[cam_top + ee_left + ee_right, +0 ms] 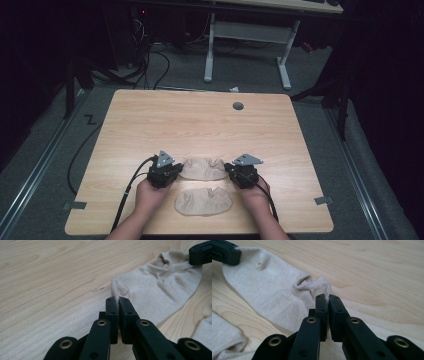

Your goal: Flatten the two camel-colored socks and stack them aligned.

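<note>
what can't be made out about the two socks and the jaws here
- Farther beige knitted sock, high view: both ends hidden under the left gripper and right gripper.
- Nearer beige sock, left gripper view: cut off by the right edge.
- Pinched sock edge, both gripper views: hidden between the shut jaws.

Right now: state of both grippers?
Left gripper: closed, pinching one end of the far sock.
Right gripper: closed, pinching that sock's other end, at the cuff.

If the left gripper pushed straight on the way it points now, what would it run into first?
The left gripper is already shut on one end of the far sock. Straight on lies more of that sock, then probably the right gripper at its other end.
</note>
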A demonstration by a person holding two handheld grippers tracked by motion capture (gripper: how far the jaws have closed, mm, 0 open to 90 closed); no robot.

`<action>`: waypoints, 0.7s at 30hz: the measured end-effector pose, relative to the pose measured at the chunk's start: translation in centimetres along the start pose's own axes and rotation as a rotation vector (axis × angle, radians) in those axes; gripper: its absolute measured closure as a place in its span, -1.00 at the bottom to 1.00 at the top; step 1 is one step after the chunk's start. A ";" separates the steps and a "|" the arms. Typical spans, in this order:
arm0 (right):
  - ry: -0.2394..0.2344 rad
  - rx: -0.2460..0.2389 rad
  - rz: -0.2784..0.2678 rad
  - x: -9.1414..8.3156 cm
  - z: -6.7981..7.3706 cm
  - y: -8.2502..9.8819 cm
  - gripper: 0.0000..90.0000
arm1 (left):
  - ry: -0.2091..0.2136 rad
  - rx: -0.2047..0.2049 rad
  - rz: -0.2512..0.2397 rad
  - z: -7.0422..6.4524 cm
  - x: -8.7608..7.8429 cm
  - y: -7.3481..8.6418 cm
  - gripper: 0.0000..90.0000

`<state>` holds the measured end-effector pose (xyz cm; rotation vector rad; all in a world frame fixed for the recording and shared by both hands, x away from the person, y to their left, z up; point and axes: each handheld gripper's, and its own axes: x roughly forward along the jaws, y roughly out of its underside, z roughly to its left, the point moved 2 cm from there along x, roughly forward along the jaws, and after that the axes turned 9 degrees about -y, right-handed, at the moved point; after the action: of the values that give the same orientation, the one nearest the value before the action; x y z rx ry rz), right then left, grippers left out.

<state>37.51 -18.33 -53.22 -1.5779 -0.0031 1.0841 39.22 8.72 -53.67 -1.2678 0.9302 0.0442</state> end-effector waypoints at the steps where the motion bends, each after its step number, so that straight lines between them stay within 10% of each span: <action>1: 0.003 -0.004 -0.007 -0.1 0.1 -0.1 0.92 | -0.001 -0.002 -0.006 0.0 -0.1 -0.1 0.92; 21: 0.024 -0.038 -0.066 -1.5 0.6 -0.7 0.92 | 0.015 0.001 -0.047 -0.4 -1.3 -0.9 0.92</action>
<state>36.69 -18.43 -51.71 -1.6134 -0.0595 1.0184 38.58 8.62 -52.22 -1.2900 0.9128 -0.0035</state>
